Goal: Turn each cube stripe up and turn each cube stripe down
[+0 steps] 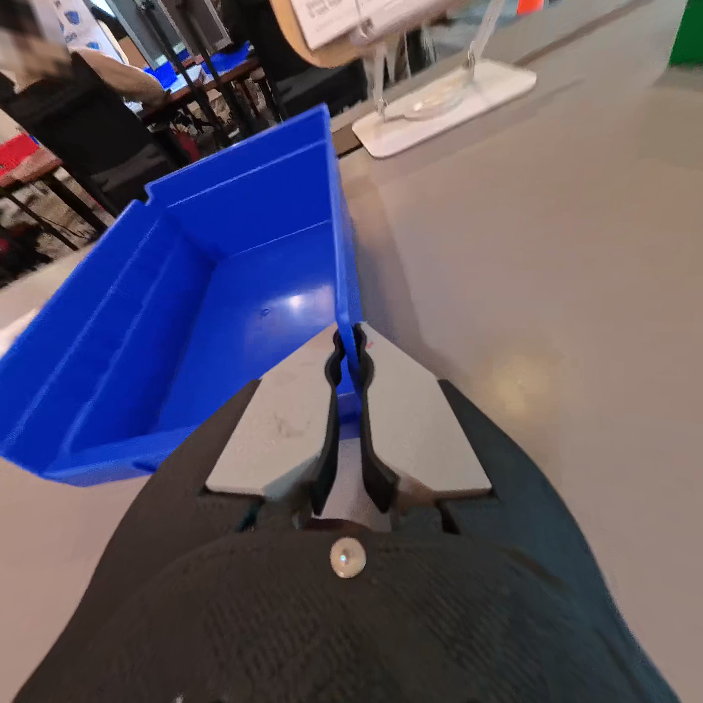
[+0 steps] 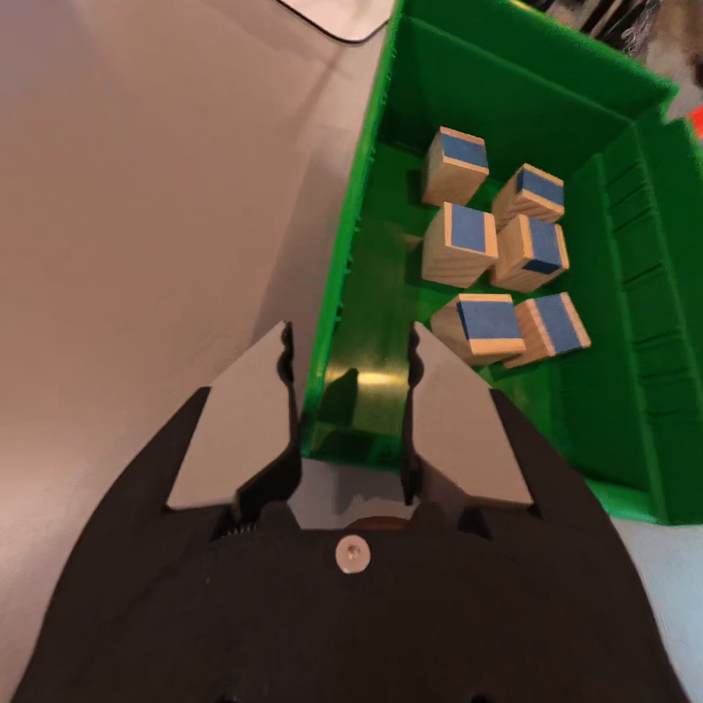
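Left gripper is clamped on the side wall of the blue bin, which shows nothing inside. Right gripper stands apart, straddling the near wall of the green bin. Six wooden cubes lie inside (blue stripes mostly upward). Steady the bin, then approach one cube squarely on its plain faces.
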